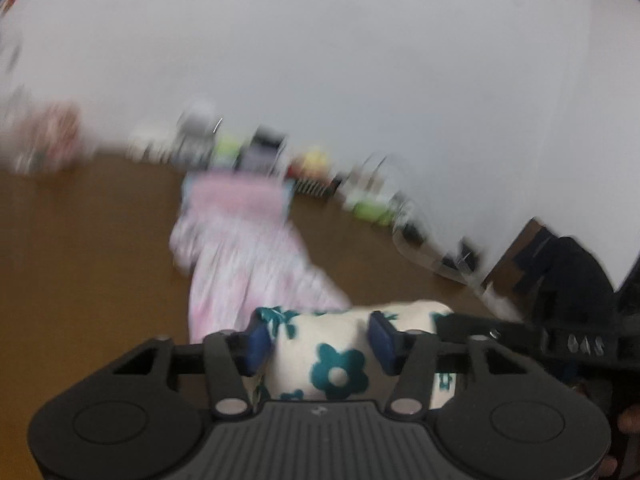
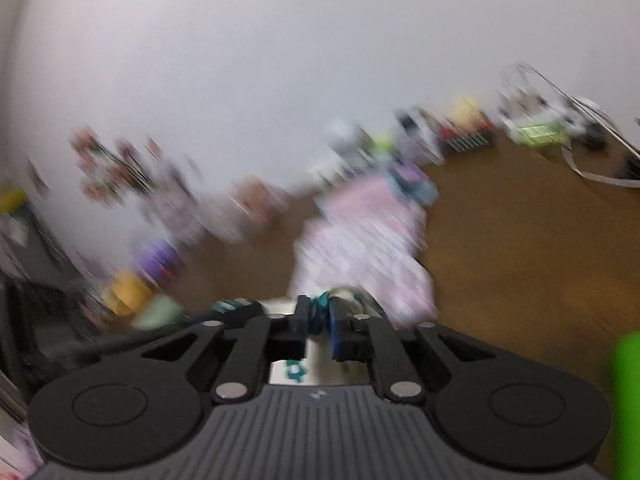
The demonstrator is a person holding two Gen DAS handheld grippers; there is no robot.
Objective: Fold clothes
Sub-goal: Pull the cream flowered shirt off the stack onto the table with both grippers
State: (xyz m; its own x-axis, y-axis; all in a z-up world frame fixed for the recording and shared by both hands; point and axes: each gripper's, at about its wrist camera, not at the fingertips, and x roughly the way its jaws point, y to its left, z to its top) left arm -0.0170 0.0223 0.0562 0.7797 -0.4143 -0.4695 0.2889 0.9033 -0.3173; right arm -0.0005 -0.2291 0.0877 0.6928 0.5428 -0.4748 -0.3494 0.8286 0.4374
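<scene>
A cream cloth with teal flowers is bunched between the blue pads of my left gripper, which press on it from both sides. It spills past both fingers. In the right wrist view my right gripper is nearly closed, pinching a teal-printed fold of the same cloth. The cloth looks sharp while the background is smeared. A pale pink patterned garment lies spread on the brown table ahead of both grippers. The black body of the right-hand tool shows at the right of the left wrist view.
Blurred clutter lines the white wall at the table's far edge: small bottles and boxes, green items and a clear plastic piece. A dark bulky object stands at right. A bright green thing is at the right edge.
</scene>
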